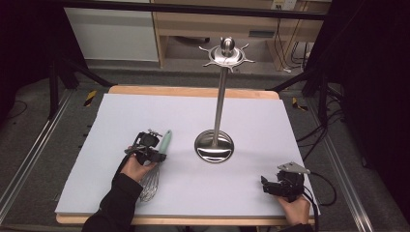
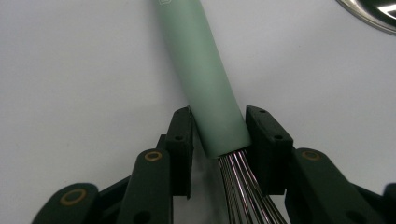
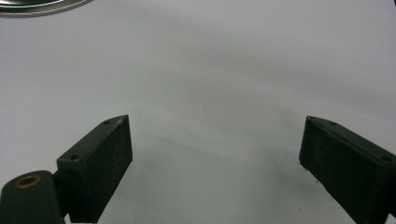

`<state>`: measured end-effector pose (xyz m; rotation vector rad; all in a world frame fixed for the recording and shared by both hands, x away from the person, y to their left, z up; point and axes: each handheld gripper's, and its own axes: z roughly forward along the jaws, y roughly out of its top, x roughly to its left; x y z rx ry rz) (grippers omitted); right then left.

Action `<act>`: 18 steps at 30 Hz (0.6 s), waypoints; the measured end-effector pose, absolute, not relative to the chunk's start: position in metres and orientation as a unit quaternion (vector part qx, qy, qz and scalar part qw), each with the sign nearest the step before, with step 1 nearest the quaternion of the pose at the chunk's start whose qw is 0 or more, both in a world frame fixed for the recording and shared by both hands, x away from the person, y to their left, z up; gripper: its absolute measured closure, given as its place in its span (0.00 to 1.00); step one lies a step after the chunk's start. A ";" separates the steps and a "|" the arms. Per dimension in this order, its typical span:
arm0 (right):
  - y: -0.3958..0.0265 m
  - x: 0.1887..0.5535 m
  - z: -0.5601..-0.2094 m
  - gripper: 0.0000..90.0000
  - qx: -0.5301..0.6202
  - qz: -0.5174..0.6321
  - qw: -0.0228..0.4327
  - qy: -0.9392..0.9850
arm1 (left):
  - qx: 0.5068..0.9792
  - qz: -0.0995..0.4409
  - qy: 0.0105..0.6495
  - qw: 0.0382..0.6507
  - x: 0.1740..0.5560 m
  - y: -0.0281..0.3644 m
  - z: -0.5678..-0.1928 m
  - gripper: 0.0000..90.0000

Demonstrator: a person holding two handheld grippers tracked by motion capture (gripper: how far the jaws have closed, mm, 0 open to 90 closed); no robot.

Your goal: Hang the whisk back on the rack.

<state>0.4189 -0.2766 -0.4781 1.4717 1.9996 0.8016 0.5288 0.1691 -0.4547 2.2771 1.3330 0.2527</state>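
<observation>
Left tongs (image 2: 218,135) clamp whisk (image 2: 205,79) handle; right tongs (image 3: 215,158) wide open, empty.

You are working in what is looking like a lab or recording studio rather than a home. Your counter (image 1: 193,91) is wearing a plain white sheet (image 1: 145,116) and sitting on grey carpet between metal floor rails (image 1: 29,159). Black drapes (image 1: 372,96) are hanging on both sides, cables (image 1: 316,130) are trailing over the floor, and wooden shelving (image 1: 208,24) is standing behind.
</observation>
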 end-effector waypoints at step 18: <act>-0.276 0.419 -0.479 0.11 0.543 0.294 0.262 0.742 | 0.854 0.087 0.462 0.224 0.519 0.166 -0.450 0.72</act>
